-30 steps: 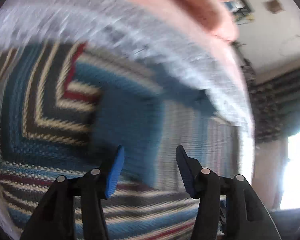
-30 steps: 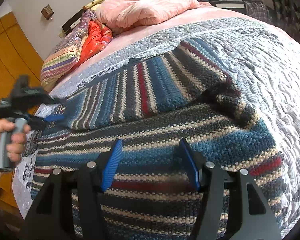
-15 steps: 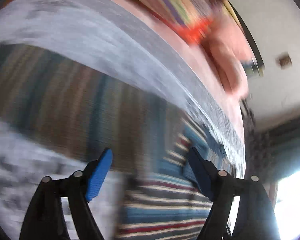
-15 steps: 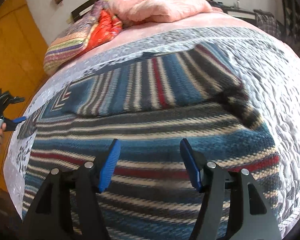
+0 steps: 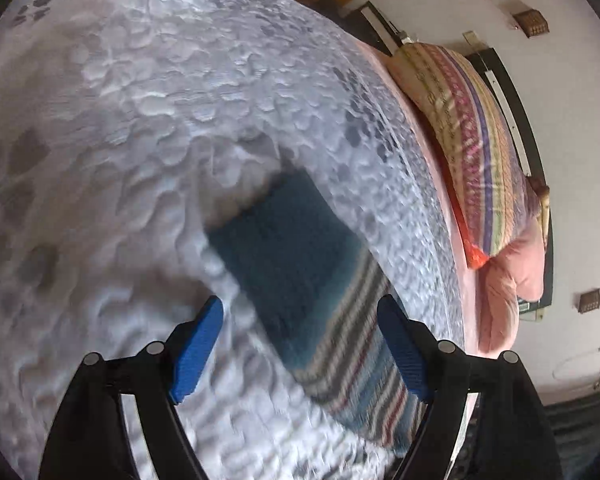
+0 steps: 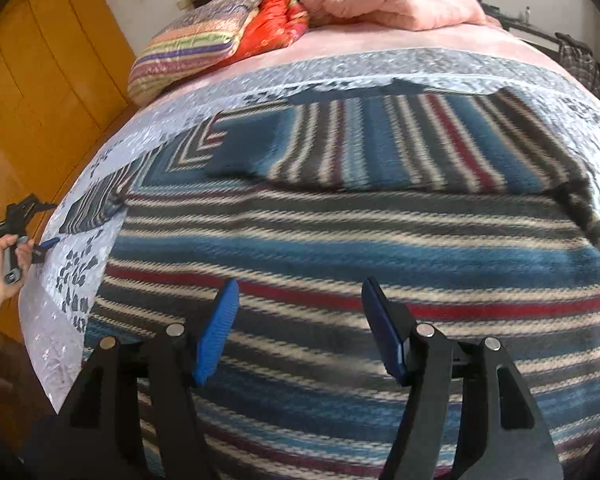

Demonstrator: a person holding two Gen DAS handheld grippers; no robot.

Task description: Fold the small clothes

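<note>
Both hand-held grippers gape empty: the right hand-held gripper (image 6: 300, 328) above the striped sweater (image 6: 360, 240), the left hand-held gripper (image 5: 302, 344) over its sleeve (image 5: 300, 264) on the bed (image 5: 140, 120).

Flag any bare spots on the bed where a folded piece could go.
Free: the white quilt left of the sweater's blue cuff, out to the bed edge, and the pink sheet strip between quilt border and pillows. Crowded: the striped sweater covers the quilt's middle, and the headboard end holds the pillows and bundled pink blanket.
</note>
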